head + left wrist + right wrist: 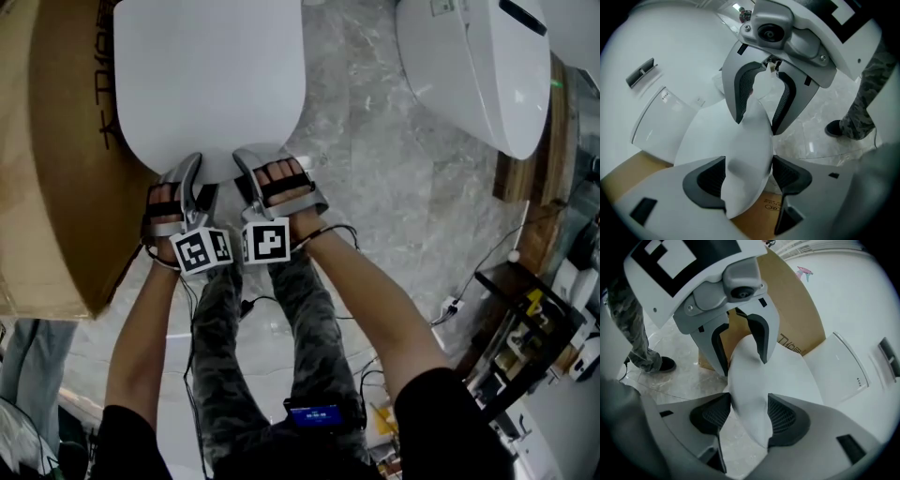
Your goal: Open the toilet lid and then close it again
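A: Toilet lid (211, 75), head view?
B: Down flat, far left, beside the cardboard box (56, 141); left gripper (190, 172) and right gripper (261, 165) at its near edge.
A: Left gripper view?
B: Jaws spread, lid rim (740, 140) between them.
A: Right gripper view?
B: Same: jaws spread astride the rim (752, 380).

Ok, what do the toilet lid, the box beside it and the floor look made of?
Toilet lid: likely glossy white plastic, smooth with soft reflections. Box: brown cardboard, matte, printed. Floor: polished grey veined stone or tile, can't tell which.
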